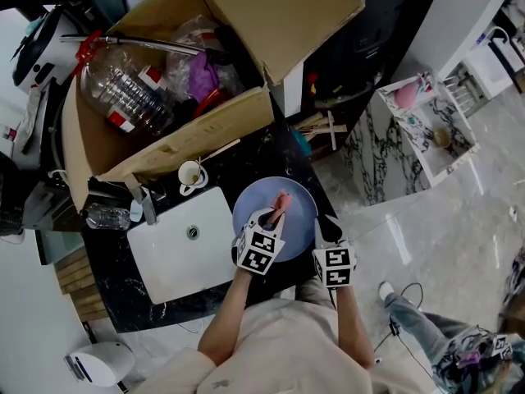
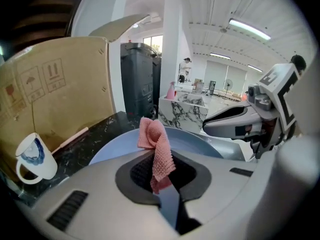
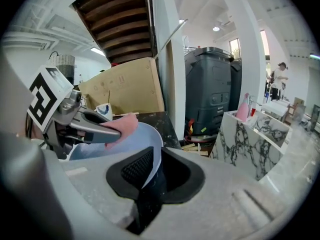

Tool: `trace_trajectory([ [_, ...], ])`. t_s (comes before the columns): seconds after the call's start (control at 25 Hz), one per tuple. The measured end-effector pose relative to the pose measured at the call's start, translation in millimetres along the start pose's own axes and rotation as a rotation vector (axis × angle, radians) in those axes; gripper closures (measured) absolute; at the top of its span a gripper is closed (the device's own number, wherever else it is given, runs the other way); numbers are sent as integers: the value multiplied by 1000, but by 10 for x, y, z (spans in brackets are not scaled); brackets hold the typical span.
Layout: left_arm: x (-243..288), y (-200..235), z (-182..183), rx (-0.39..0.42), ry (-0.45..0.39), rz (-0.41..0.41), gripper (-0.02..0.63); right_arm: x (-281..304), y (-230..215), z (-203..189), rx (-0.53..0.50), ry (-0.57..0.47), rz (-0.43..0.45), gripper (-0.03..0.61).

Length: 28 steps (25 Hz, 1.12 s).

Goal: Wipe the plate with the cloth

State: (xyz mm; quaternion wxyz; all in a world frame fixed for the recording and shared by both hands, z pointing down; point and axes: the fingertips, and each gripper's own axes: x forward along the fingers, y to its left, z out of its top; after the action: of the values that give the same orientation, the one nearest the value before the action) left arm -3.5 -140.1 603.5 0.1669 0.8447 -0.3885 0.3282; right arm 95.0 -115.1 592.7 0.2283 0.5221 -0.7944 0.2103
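At the black counter's [image 1: 111, 292] near edge, the left gripper [image 1: 276, 209] pinches the pink cloth [image 1: 283, 199] over the blue plate [image 1: 300, 201]. The right gripper [image 1: 323, 226] clamps the plate's rim. Beyond stand a cup [image 1: 190, 173] and a cardboard box [image 1: 168, 148].

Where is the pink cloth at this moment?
In the head view the cloth is pinched in the left gripper over the blue plate, right of the white sink; the right gripper holds the plate's rim.

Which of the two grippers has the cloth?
The left gripper: its jaws pinch the pink cloth, while the right gripper clamps the rim of the blue plate.
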Motion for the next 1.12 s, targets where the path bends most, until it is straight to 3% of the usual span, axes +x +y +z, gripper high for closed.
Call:
trace_trajectory([
  [0.6, -678, 43, 298, 12, -346, -14, 583, -376, 355, 495, -103, -192, -15, 526],
  [1.12, -1183, 127, 187, 23, -453, -51, 583, -661, 761, 625, -135, -270, -67, 526],
])
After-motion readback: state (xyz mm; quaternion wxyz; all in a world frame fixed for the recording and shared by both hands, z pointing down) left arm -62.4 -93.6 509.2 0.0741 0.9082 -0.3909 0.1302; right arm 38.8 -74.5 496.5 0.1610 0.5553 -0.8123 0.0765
